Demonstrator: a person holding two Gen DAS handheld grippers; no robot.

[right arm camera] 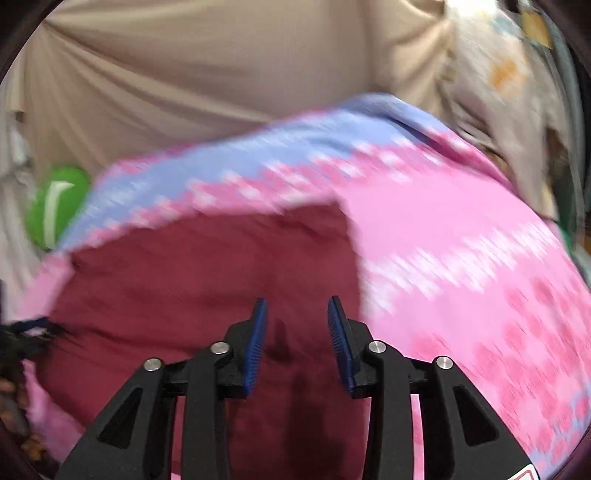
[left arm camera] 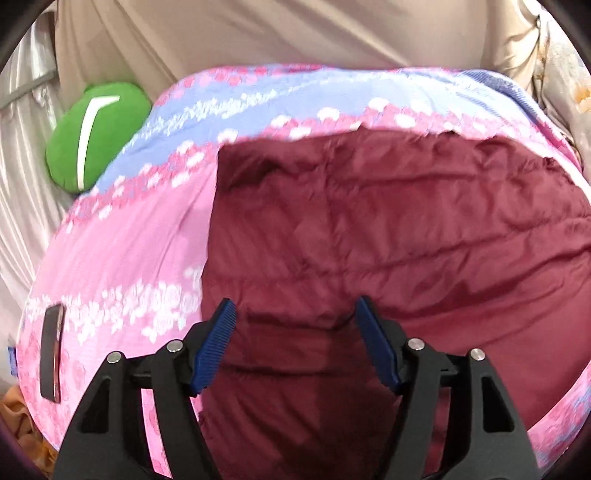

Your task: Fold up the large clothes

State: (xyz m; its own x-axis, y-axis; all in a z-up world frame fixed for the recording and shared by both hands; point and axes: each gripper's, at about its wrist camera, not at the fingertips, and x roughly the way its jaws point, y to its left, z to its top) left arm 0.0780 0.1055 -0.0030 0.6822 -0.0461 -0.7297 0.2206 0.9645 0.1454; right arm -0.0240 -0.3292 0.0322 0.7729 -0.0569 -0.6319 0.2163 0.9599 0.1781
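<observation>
The maroon quilted garment (left arm camera: 369, 229) is spread on the pink floral bed (left arm camera: 122, 236). Left tool (left arm camera: 295, 317) and right tool (right arm camera: 296, 317) are held open, empty. Soft, puffy, probably slippery; best gripped at an edge.

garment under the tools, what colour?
Dark maroon garment, plain and quilted; sharpest in the left wrist view.

Home bedroom, bed with pink-and-lavender floral bedsheet (left arm camera: 122, 236), green cushion (left arm camera: 98, 136) at 10 o'clock, beige curtain (left arm camera: 258, 33) at 12 o'clock
</observation>
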